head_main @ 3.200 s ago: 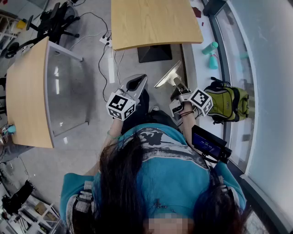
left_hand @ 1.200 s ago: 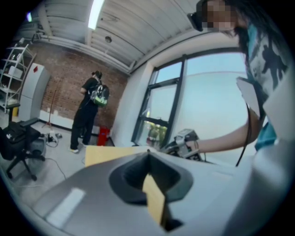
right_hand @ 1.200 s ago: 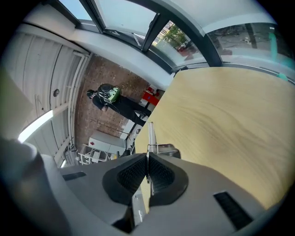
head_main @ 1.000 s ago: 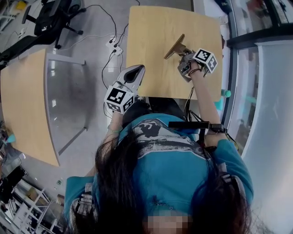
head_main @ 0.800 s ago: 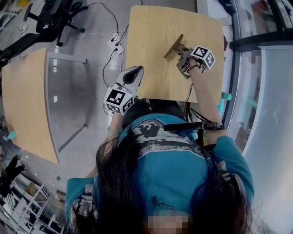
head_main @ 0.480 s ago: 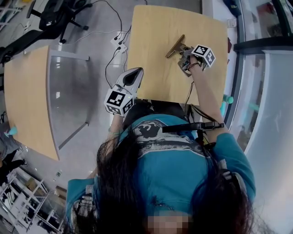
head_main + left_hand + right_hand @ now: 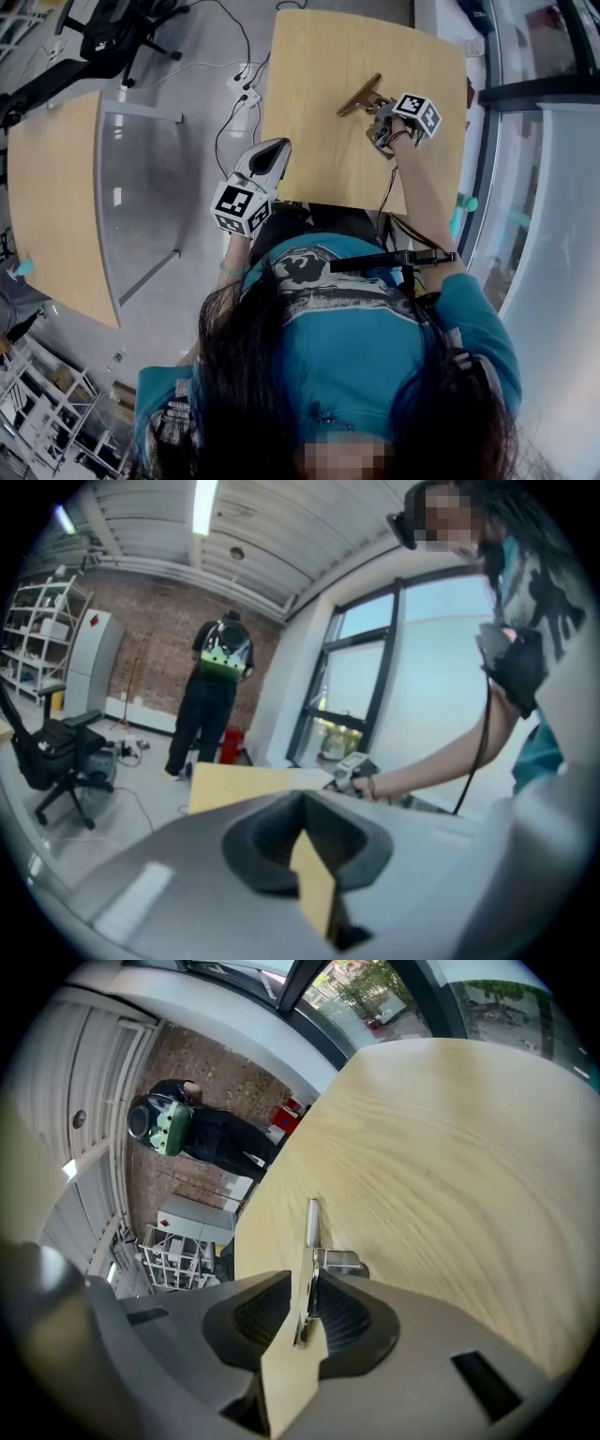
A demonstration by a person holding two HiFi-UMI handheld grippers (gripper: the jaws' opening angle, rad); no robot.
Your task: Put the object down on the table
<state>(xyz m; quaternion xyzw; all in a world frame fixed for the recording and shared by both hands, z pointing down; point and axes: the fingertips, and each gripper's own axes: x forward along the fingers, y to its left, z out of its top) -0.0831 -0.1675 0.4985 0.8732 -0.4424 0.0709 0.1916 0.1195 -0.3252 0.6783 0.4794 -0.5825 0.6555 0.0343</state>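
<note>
1. Reaching with the right gripper [image 7: 374, 106] across the counter [image 7: 319, 141] to its far right part, arm stretched over the near edge.
2. Right jaws just now opening: slightly apart, with a sliver of gap on either side of the flat metal tool [image 7: 360, 95] between them and the pads not pressing on it.
3. Place of the flat metal tool: at the counter's far right part, slanting away to the left from the jaws. Thin edge turned to the right gripper's camera, lower end with a small shiny bracket apparently down on the wood.
4. Holding the left gripper [image 7: 277, 145] at the counter's near left edge, tips pointing in over the counter.
5. Left jaws closed together, nothing between them.
6. Left of the counter: cables [image 7: 230, 89] trailing on the floor beside its edge, a second counter [image 7: 52, 178] well apart, an office chair [image 7: 117, 33] farther off.
7. Right of the counter: a long window [image 7: 553, 206] running along its side.
8. Beyond the counter's far end, in both gripper views: a person [image 7: 211, 714] with a green backpack [image 7: 223, 656], back turned, before a brick wall [image 7: 141, 621].
</note>
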